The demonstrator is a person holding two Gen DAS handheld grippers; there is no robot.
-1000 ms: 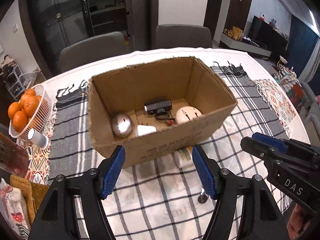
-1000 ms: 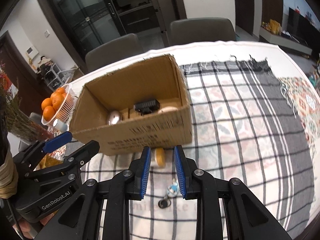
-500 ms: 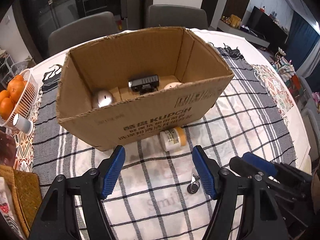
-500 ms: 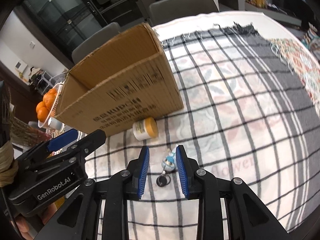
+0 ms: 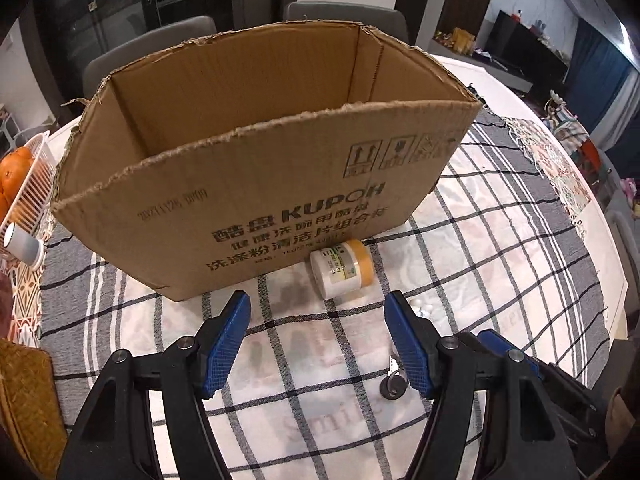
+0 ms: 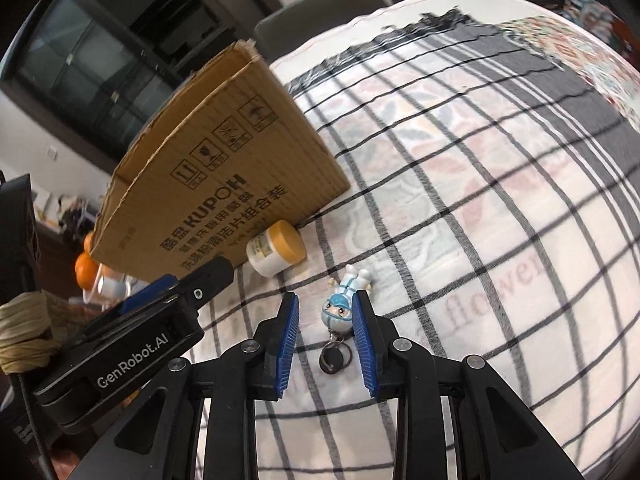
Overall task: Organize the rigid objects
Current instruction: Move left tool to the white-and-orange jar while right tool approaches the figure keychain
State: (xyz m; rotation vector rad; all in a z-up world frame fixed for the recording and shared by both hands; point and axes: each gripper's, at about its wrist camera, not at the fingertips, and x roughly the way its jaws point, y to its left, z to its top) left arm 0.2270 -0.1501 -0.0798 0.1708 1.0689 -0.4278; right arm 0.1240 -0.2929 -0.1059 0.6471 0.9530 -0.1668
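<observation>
Keychain figure (image 6: 347, 300) flat, head toward camera

A jar (image 5: 342, 268) lies on its side on the counter (image 5: 520, 248), touching the cardboard box (image 5: 256, 184) behind it. A figurine keychain (image 6: 345, 304) lies nearer, right of the jar.

Soft indoor light; fisheye bending, dark corners; right view blurred.

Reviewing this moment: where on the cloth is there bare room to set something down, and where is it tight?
Free: the checked cloth right of the cardboard box, out to the table edge. Crowded: the strip before the box, with the jar lying against it, the figurine keychain between the right gripper's open jaws, and the left gripper alongside.
</observation>
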